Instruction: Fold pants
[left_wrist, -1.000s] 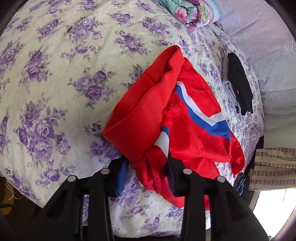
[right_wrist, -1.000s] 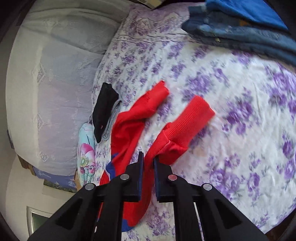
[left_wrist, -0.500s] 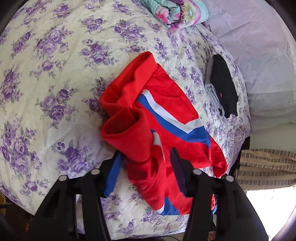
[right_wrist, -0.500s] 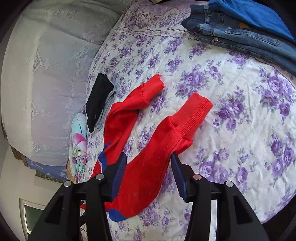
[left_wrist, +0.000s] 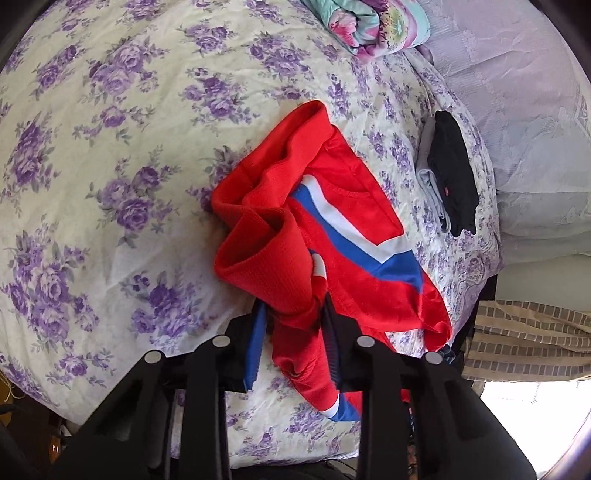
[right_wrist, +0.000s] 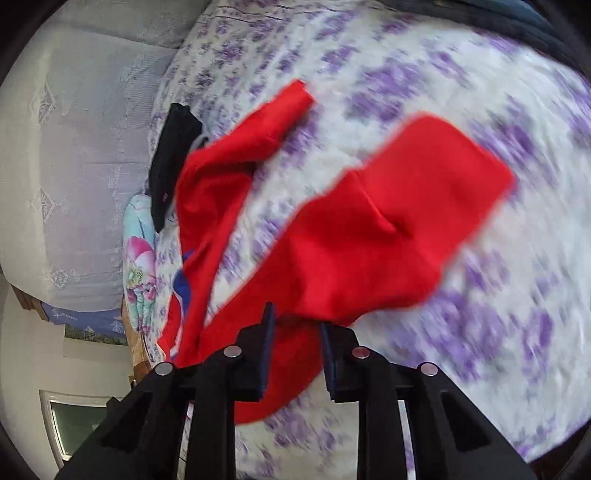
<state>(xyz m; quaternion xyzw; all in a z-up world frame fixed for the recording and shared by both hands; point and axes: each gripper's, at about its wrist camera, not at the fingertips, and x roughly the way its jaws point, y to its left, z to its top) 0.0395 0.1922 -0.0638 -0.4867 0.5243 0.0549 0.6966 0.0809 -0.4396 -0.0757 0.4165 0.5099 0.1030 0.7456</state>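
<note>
Red pants (left_wrist: 332, 236) with a blue and white stripe lie rumpled on a bed with a purple-flowered sheet (left_wrist: 110, 184). In the left wrist view my left gripper (left_wrist: 293, 325) is open, its jaws on either side of a bunched red fold near the bed's near edge. In the blurred right wrist view the two legs of the pants (right_wrist: 369, 236) spread apart across the bed. My right gripper (right_wrist: 295, 328) is open, with the nearer leg's cloth lying between and under its jaws.
A folded black garment (left_wrist: 454, 173) on grey cloth lies near the bed's right edge. A rolled flowered blanket (left_wrist: 369, 26) sits at the far side. A pale lace curtain (left_wrist: 535, 110) hangs beyond. Dark clothes (right_wrist: 517, 22) lie at the top of the right wrist view.
Both grippers opened half a second ago and let go of the pants. Since then both have moved closer to the cloth with narrower jaws. The right view is blurred by motion.
</note>
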